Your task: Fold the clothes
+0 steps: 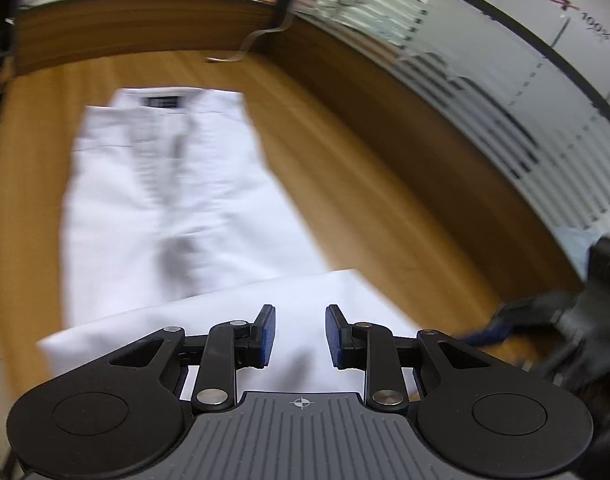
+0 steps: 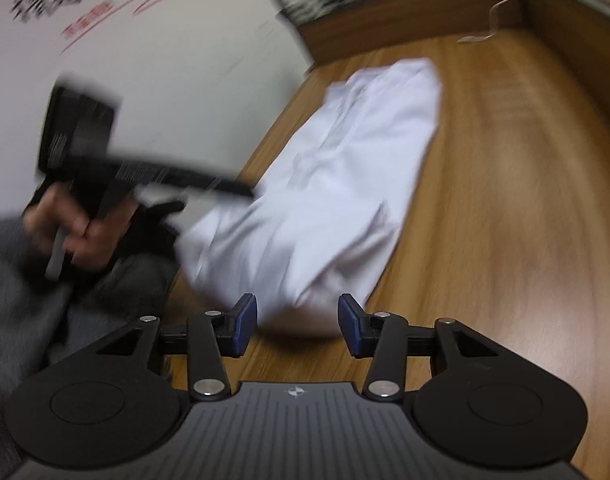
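White trousers (image 1: 177, 200) lie folded lengthwise on the wooden table (image 1: 365, 200), ahead of both grippers; crosswise folds remain. Left gripper (image 1: 301, 336) and right gripper (image 2: 298, 326): fingers apart, holding nothing.

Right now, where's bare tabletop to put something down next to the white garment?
Free: the wide wood strip between the white garment and the raised wooden ledge, and the far end of the table up to the loose strip. Crowded: the near edge, where both claws hover at the folded hem.
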`<state>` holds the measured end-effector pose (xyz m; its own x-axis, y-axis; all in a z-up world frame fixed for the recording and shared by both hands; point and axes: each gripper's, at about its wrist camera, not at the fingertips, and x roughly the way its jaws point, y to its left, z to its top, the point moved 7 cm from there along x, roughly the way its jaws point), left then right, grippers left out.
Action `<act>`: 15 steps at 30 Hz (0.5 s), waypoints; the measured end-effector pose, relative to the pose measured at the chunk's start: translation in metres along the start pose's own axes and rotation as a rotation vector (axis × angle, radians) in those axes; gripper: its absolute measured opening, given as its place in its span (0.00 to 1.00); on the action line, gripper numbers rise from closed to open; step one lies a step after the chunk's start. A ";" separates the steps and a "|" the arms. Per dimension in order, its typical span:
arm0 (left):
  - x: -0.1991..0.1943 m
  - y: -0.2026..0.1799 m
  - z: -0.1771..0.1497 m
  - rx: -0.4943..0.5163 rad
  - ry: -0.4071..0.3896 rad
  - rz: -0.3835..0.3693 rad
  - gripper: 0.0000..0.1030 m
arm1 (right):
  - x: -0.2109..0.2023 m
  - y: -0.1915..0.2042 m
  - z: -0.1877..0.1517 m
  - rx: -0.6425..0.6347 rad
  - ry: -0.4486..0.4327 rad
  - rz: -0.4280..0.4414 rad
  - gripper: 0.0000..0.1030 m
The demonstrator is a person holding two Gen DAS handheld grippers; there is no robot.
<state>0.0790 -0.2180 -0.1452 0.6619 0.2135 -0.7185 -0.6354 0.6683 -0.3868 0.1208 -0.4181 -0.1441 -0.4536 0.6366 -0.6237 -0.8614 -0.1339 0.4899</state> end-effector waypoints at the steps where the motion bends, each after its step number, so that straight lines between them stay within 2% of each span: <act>1: 0.010 -0.006 0.001 0.001 0.012 -0.015 0.29 | 0.005 0.002 -0.005 -0.029 0.013 -0.002 0.49; 4: 0.036 -0.012 0.000 0.004 0.064 -0.012 0.28 | 0.020 0.005 -0.010 -0.105 0.034 -0.001 0.50; 7: 0.050 -0.008 -0.002 -0.010 0.099 0.004 0.27 | 0.031 0.001 -0.005 -0.163 0.024 -0.010 0.56; 10: 0.055 0.003 -0.003 -0.044 0.114 0.010 0.25 | 0.044 -0.003 0.004 -0.177 0.028 0.037 0.56; 15: 0.061 0.012 -0.003 -0.074 0.124 0.025 0.22 | 0.061 -0.003 0.011 -0.268 0.053 0.087 0.61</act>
<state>0.1110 -0.1993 -0.1955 0.5942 0.1365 -0.7927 -0.6816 0.6087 -0.4061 0.0981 -0.3703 -0.1771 -0.5341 0.5740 -0.6206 -0.8449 -0.3872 0.3690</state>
